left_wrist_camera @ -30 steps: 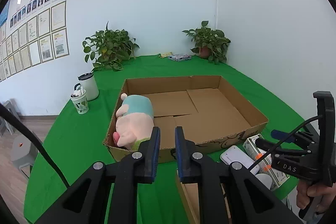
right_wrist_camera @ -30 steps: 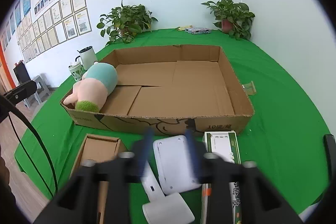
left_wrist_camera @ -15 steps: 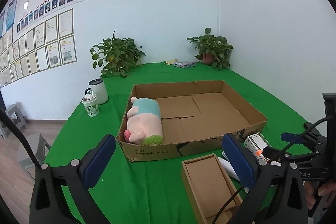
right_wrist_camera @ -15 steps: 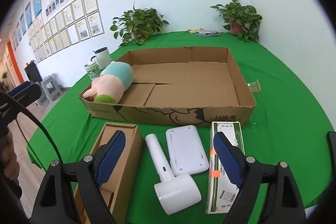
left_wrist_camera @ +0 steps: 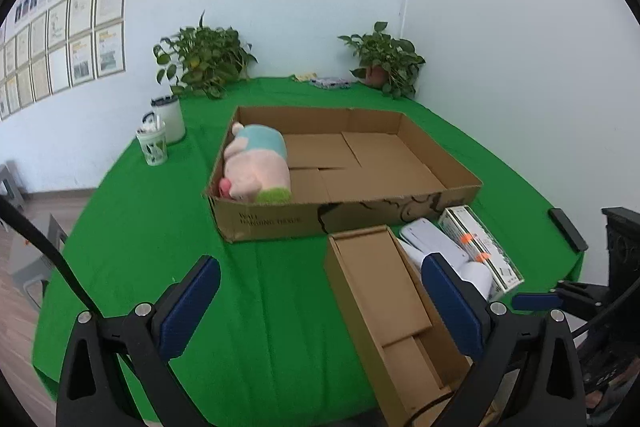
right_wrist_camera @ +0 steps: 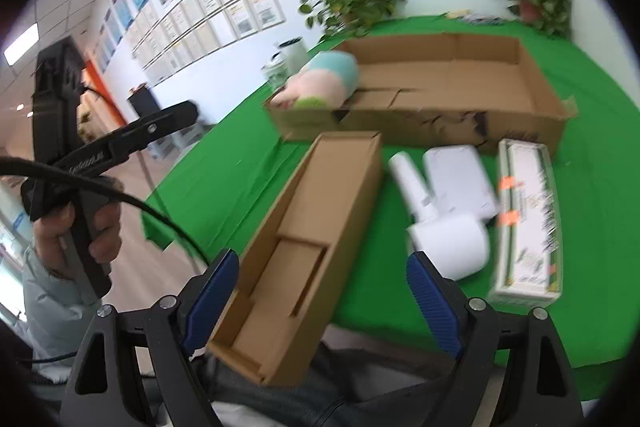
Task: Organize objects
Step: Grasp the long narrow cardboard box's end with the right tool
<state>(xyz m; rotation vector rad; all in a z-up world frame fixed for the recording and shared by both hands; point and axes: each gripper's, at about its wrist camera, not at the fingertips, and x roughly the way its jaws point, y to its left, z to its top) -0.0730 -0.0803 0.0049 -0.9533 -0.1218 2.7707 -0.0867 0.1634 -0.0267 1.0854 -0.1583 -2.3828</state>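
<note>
A: Where are the things you are sorting sitting right now?

B: The plush is lying at the left end of the big box, and the rest of that box is bare. Still out on the green cloth, just in front of the box, are the small carton, the white roller, the white pad and the green-and-white pack. The roller and pad are touching; the pack is lying just beside them.

A: What is changing with your grippers?

B: Your left gripper was pinched nearly shut a second ago, right over the plush; it has swung wide and is now eased a touch narrower, gaping over bare cloth with nothing between its pads. You are pulling it back, since the box looks farther off than before. Your right gripper has opened too and is holding that width, also empty. It has swung left off the white pad, and the near end of the carton is now sitting between its spread fingers, untouched.

A: So what does that mean?

B: To my eye, the plush is done and you are lining up on the carton next. Its near end is hanging over the table edge, so watch it does not tip.
</note>
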